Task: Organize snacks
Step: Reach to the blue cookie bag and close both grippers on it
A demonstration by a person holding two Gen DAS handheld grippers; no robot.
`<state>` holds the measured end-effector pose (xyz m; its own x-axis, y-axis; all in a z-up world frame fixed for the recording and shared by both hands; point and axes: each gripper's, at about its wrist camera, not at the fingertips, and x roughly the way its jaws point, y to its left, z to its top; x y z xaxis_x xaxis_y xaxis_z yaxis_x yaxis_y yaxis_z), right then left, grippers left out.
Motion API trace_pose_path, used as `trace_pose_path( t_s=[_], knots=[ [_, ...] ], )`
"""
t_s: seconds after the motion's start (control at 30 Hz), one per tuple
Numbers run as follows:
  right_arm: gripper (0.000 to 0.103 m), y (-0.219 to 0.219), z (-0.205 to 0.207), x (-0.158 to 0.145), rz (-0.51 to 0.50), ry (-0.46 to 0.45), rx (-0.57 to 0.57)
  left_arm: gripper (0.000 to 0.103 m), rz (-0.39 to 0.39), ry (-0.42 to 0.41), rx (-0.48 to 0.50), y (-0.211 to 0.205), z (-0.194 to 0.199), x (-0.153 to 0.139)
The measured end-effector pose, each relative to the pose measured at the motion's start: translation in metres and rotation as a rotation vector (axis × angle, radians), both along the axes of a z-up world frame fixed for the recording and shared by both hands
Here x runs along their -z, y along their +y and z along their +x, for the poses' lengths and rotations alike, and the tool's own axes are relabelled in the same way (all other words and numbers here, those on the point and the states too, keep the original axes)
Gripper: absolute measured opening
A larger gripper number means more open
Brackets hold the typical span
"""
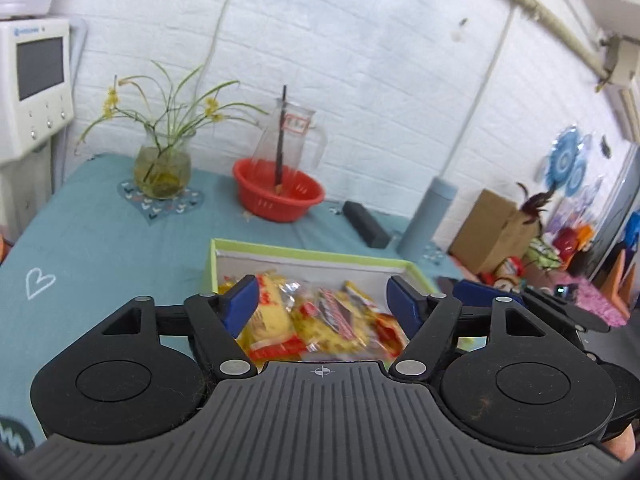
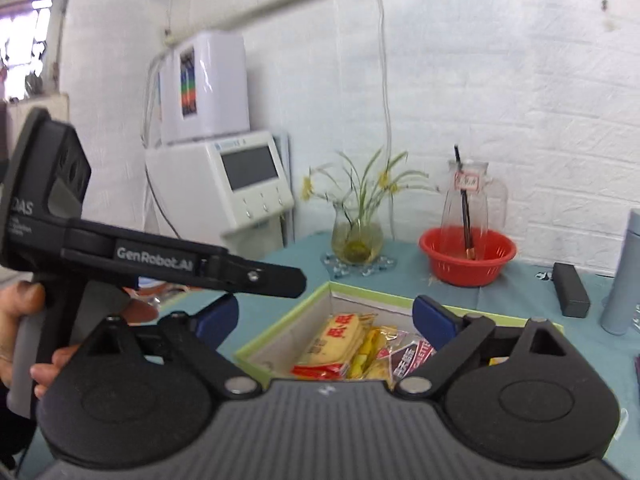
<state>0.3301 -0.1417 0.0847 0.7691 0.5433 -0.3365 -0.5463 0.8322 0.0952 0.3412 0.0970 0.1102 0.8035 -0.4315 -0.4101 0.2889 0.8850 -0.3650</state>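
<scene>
Left gripper [image 1: 323, 300] sits low-centre of its frame, jaws spread wide. Right gripper [image 2: 324, 316] likewise gapes, empty. A hand [image 2: 24, 332] grips the left tool's handle at lower left.

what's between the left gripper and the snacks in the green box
Nothing visible. The left gripper is open and empty, above the snack packets lying in the open-topped green box. The right gripper, also open, sits off to the side, not in the path.
</scene>
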Motion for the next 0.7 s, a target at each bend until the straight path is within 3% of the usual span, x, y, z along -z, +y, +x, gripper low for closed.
trace_pose_path(
  t_s=[0.17, 0.3, 0.5, 0.7],
  knots=[
    [0.094, -0.018, -0.082, 0.018, -0.004, 0.021, 0.004, 0.057, -0.039, 0.018, 0.053, -0.012, -0.070, 0.018],
    [0.094, -0.038, -0.132, 0.058, -0.021, 0.127, 0.095, 0.058, -0.104, 0.137, 0.123, -0.035, -0.103, 0.056],
    [0.094, -0.082, -0.174, 0.097, -0.015, 0.251, 0.263, 0.053, -0.159, 0.307, 0.223, -0.083, -0.112, 0.101],
    [0.094, -0.101, -0.172, 0.097, -0.087, 0.201, 0.340, 0.046, -0.151, 0.340, 0.297, -0.122, -0.090, 0.099]
  ],
)
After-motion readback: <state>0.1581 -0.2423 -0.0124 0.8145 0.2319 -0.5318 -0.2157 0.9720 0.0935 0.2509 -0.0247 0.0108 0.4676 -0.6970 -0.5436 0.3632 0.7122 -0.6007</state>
